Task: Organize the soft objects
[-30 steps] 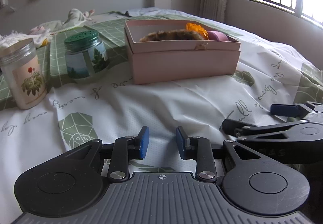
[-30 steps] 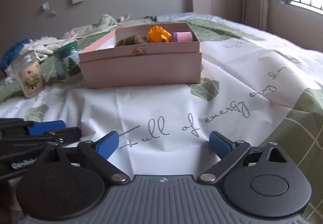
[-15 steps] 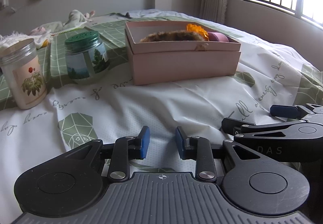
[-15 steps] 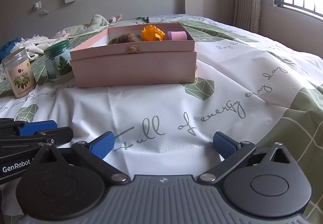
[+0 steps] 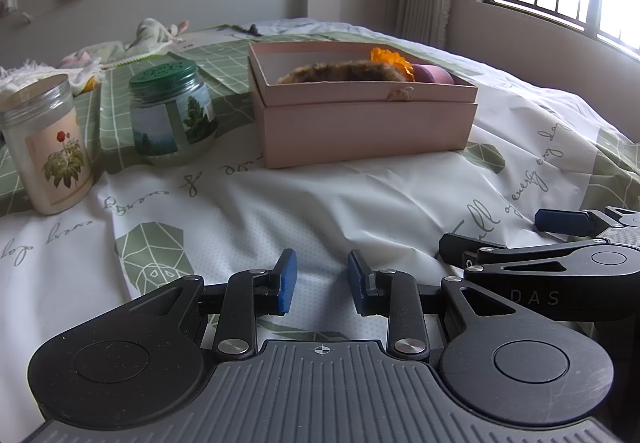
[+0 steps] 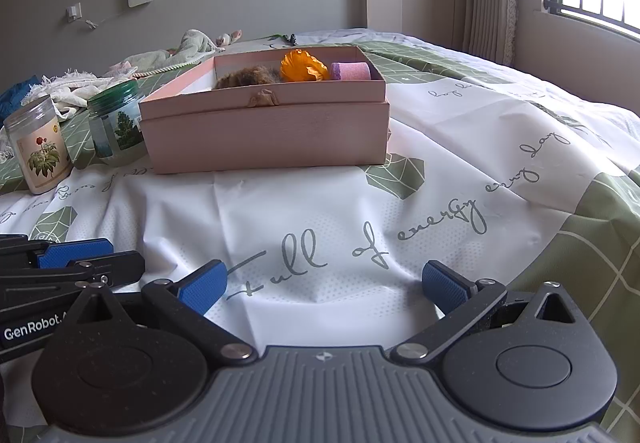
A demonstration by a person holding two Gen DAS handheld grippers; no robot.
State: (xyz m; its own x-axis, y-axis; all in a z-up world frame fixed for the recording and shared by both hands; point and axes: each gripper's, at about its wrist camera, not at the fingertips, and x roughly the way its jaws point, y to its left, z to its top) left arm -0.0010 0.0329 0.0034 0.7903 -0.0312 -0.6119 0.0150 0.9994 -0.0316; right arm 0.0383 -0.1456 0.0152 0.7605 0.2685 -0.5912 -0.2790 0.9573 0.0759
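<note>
**Bed spread, box filled, both grippers idle**

Bedding in white and green serves as the work surface, and the pink box (image 6: 264, 131) sits mid-bed with its tray raised above the base, so the contents can be reached from above. Inside lie the soft things: a brown furry piece (image 6: 248, 77) at the left, an orange flower (image 6: 302, 67) in the middle and a pink roll (image 6: 352, 72) at the right, packed side by side along the far wall. With all three in the box, the sorting looks largely done.

Left of the box stand a green-lidded jar (image 5: 172, 115) and a flower-label jar (image 5: 48, 155), hard items kept outside it. More cloth (image 6: 176, 53) lies far back near the wall.

The left gripper (image 5: 318, 279) hovers low over the sheet, narrowly parted and empty. The right gripper (image 6: 324, 283) gapes wide, also empty, just beside it.
</note>
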